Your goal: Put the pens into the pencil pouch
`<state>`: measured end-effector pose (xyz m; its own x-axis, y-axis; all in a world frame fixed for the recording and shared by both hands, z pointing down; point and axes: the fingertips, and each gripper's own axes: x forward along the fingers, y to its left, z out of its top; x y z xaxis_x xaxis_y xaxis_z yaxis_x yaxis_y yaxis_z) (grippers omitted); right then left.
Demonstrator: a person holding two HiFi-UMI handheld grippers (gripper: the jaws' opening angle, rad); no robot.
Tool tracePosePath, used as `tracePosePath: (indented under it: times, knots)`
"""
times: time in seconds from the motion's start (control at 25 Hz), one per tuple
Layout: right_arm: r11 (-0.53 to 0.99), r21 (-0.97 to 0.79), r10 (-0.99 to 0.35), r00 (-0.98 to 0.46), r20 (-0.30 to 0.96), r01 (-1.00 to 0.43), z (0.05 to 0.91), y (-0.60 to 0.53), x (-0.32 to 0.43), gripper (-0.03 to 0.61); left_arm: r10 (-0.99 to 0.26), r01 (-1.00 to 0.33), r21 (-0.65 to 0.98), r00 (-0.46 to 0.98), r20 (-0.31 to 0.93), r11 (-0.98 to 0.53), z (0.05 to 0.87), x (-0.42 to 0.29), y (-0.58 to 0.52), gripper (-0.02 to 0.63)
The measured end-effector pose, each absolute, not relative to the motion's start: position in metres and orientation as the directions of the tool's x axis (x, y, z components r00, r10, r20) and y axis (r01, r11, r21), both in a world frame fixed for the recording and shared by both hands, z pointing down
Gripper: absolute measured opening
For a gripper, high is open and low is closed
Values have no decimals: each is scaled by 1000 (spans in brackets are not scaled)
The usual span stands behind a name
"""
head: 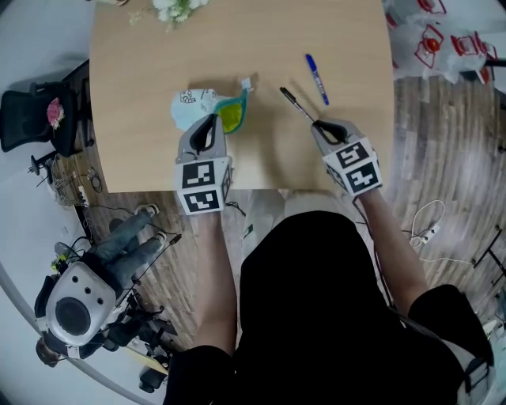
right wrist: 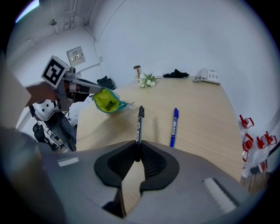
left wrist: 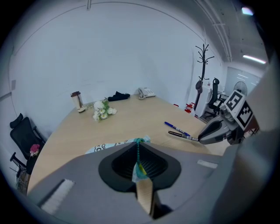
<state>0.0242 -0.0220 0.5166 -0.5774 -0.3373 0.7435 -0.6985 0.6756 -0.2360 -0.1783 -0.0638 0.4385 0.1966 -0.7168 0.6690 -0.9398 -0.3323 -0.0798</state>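
Observation:
The pencil pouch (head: 207, 108), pale with a teal zip edge and yellow lining, lies at the table's middle left with its mouth held up. My left gripper (head: 210, 126) is shut on the pouch's teal rim (left wrist: 139, 154). My right gripper (head: 319, 125) is shut on the end of a black pen (head: 296, 104), which sticks out ahead of the jaws above the table (right wrist: 139, 120). A blue pen (head: 317, 78) lies flat on the wood, to the right of the black one (right wrist: 173, 126). In the right gripper view the pouch (right wrist: 107, 101) hangs open, yellow inside showing.
The wooden table (head: 158, 79) carries a small bunch of white flowers (head: 175, 9) at its far edge, plus a cup (left wrist: 77, 100), dark cloth and a phone (right wrist: 207, 77). A black chair (head: 35, 117) stands left; a robot head (head: 75, 307) sits on the floor at lower left.

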Motion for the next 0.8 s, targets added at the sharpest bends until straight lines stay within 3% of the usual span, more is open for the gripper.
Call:
tracePosePath:
  times: [0.8]
  knots:
    - [805, -288, -200, -694, 692, -518, 497, 3, -53, 46, -721, -946, -55, 206, 662, -320, 436, -175, -64, 17]
